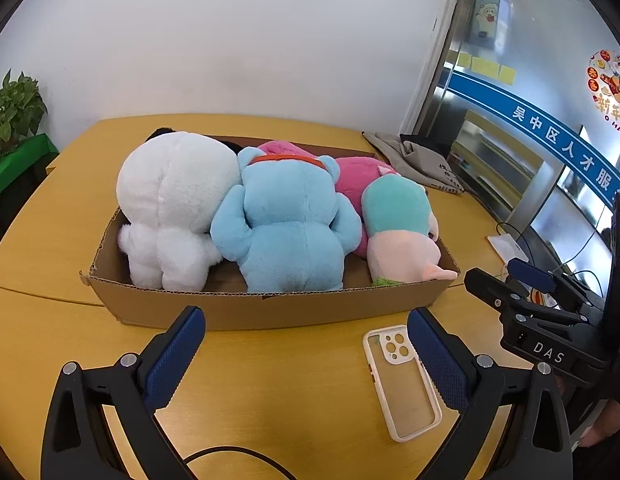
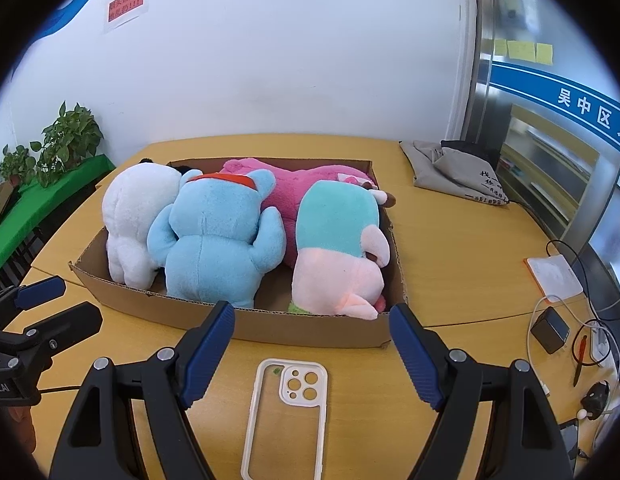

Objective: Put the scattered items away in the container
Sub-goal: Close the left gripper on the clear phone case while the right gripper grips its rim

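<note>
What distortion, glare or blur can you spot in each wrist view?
Left wrist view: fisheye bends the table edge, dark corners, reflections on the glass partition, plush toys sharp. Right wrist view: same curved warp and black vignette, soft even light, phone case crisp.

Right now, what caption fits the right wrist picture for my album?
Four plush toys packed in a cardboard box, open right claw above a phone case.
</note>
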`<state>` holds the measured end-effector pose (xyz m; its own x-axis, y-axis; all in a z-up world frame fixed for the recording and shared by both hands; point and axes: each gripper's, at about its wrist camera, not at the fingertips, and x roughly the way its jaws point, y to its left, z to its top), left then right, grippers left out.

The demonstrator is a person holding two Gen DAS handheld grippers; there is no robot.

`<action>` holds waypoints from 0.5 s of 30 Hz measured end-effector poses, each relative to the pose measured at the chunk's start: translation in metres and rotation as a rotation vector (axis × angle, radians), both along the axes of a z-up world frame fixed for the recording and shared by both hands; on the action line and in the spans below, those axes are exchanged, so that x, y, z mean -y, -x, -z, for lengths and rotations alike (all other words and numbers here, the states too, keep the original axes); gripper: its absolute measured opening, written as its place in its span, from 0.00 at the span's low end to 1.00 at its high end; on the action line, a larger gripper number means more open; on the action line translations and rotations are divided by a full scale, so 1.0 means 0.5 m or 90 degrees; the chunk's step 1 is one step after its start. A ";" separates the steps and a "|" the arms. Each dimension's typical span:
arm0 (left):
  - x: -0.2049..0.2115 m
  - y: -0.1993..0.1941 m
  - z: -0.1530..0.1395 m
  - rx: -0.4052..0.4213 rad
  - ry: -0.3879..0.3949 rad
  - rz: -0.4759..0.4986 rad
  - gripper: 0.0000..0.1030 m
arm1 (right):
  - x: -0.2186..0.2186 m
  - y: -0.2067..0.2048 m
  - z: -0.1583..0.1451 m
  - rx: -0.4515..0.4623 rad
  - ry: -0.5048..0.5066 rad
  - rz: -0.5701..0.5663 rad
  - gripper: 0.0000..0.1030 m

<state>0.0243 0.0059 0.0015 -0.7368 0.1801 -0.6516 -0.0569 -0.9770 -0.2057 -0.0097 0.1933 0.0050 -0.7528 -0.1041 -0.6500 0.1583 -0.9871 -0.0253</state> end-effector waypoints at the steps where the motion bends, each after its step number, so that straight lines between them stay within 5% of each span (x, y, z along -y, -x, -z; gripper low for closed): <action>1: -0.003 0.001 0.002 0.003 -0.003 0.002 0.99 | -0.003 -0.001 0.002 0.002 0.001 0.002 0.77; 11: -0.055 0.059 0.073 0.093 -0.062 0.064 0.97 | -0.068 -0.019 0.116 0.097 0.003 0.024 0.77; 15: -0.099 0.105 0.141 0.180 -0.088 0.111 0.78 | -0.070 -0.038 0.203 0.164 -0.015 0.028 0.77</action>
<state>-0.0284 0.0554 -0.0693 -0.4820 0.3877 -0.7857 -0.1419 -0.9195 -0.3666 0.0095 0.2284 -0.0967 -0.5653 -0.0575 -0.8229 0.1192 -0.9928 -0.0125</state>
